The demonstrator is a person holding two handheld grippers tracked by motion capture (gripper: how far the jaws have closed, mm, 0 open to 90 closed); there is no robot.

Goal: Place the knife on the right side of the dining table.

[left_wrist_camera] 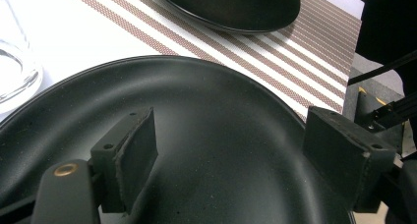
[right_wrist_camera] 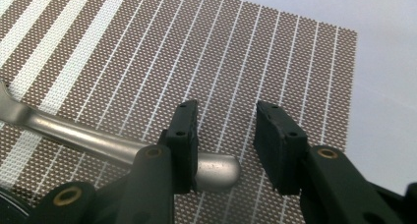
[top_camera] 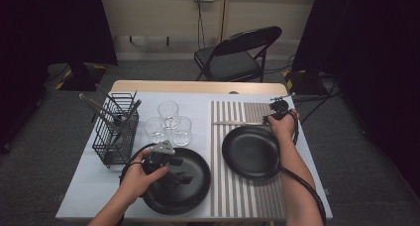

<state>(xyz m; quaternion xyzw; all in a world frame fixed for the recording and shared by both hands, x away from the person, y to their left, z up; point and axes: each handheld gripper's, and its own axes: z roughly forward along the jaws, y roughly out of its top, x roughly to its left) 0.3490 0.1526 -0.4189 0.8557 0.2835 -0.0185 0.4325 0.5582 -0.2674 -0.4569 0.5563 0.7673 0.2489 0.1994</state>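
1. Your right gripper [right_wrist_camera: 226, 153] hangs over the far right part of the striped placemat [right_wrist_camera: 275, 57], jaws partly apart and gripping nothing.
2. The metal utensil handle [right_wrist_camera: 98, 138] lies flat on that placemat; its rounded end sits in the gap, just beside one pad, apart from the other.
3. Your left gripper [left_wrist_camera: 231, 160] hovers over the near black plate [left_wrist_camera: 206, 101], jaws wide and empty.
4. The second black plate [top_camera: 250, 151] rests on the placemat.

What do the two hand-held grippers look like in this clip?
Both are black. The left gripper has a grey three-cornered plate on top and a trailing black cable. The right gripper has square padded jaws, brass-coloured rivets and its own black cable. Forearms are bare.
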